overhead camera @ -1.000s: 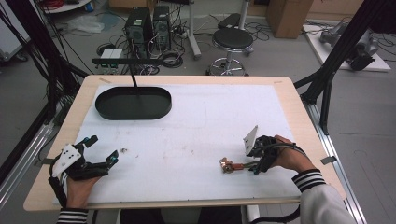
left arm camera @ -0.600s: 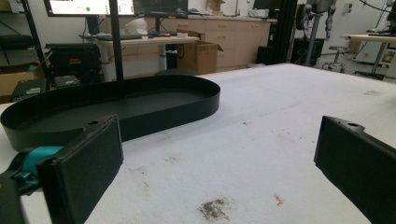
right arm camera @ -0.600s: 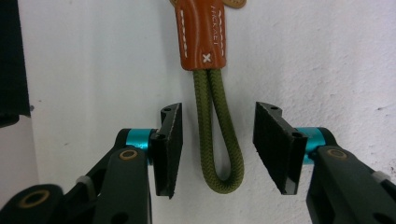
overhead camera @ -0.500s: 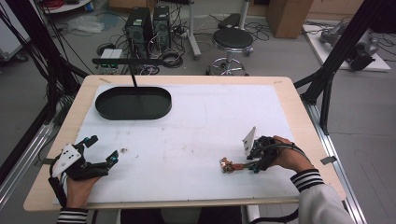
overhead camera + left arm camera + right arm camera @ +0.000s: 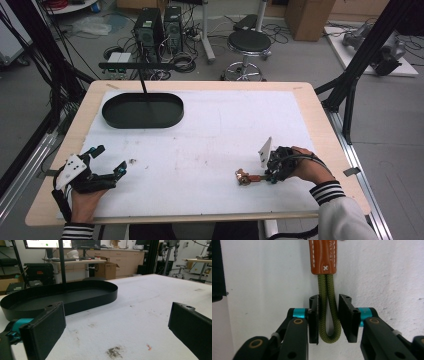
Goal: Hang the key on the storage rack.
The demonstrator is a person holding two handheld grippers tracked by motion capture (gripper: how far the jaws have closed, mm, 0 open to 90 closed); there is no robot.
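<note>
A key strap lies on the white table sheet (image 5: pixel 215 135) at the near right, with a brown leather tab (image 5: pixel 323 257) and an olive-green cord loop (image 5: pixel 329 322). My right gripper (image 5: pixel 329 315) is shut on that cord loop, its two pads pressing the loop's sides. In the high view the strap (image 5: pixel 245 176) extends left from the right gripper (image 5: pixel 263 177). My left gripper (image 5: pixel 111 160) rests at the near left with its jaws wide open and nothing between them. In its own view the left gripper (image 5: pixel 117 327) points toward a black oval tray (image 5: pixel 75 296).
The black oval tray (image 5: pixel 142 111) sits at the far left, with a black stand post (image 5: pixel 144 85) rising from it. A small dark smudge (image 5: pixel 132 161) marks the sheet near my left gripper. A stool and computer cases stand on the floor beyond the table.
</note>
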